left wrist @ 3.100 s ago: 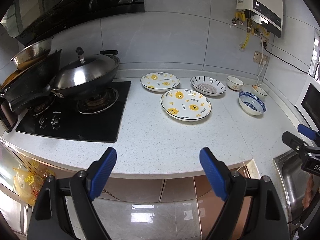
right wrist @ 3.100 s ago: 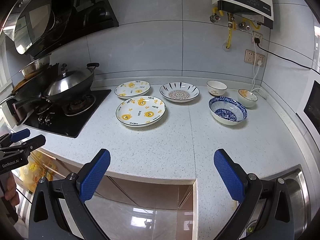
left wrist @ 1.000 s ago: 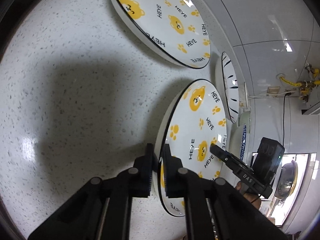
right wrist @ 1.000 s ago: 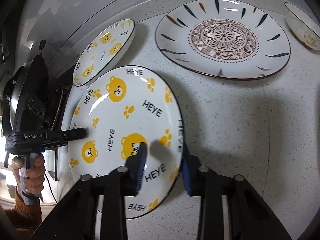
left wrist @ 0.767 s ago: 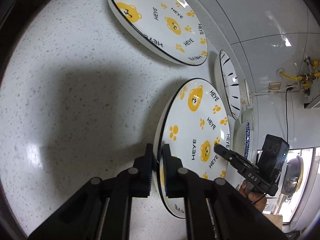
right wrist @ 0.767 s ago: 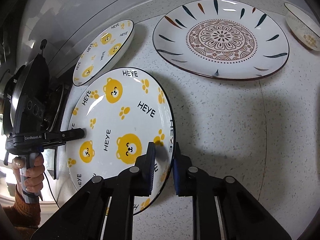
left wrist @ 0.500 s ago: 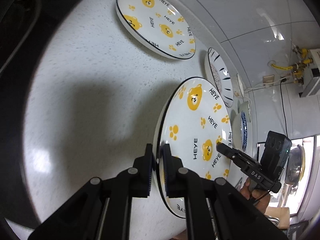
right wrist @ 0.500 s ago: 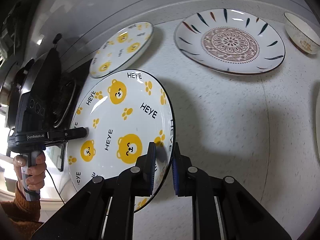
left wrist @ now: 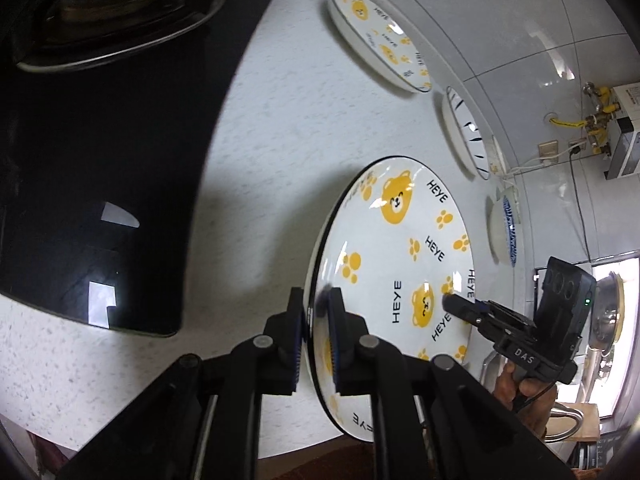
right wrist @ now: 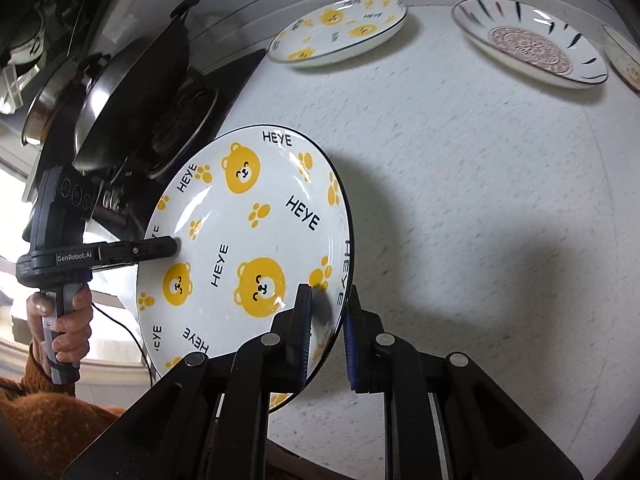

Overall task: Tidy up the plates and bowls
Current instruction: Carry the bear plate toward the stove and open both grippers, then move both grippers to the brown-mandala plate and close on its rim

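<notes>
The speckled white countertop (right wrist: 500,184) fills most of both views, with the black cooktop (left wrist: 100,152) along one side of it and a lidded wok (right wrist: 132,76) sitting on a burner there. Above the counter, the bear plate (right wrist: 248,240) (white, dark rim, yellow bear faces, paw prints and the word HEYE) is held up off the surface and tilted, casting a broad shadow on the counter beneath it. It is carried from two opposite edges. The left gripper (left wrist: 316,332) is clamped on the rim nearest its own camera, one pad under the plate and one on the printed face; the right wrist view shows the same tool from the side, its handle wrapped by a hand (right wrist: 64,320) in an orange-brown sleeve. The right gripper (right wrist: 328,328) pinches the opposite rim in the same way, its blue-edged pads closed on the plate's edge. A second bear plate (right wrist: 340,28) of the same pattern lies flat near the back wall, well apart from the lifted one. Beside it, further along the wall, rests a plate with a brown medallion and dark dashes (right wrist: 532,52). A blue-patterned bowl (left wrist: 506,232) sits beyond the held plate in the left wrist view, and only the edge of a small bowl (right wrist: 626,60) shows at the right wrist view's border.
</notes>
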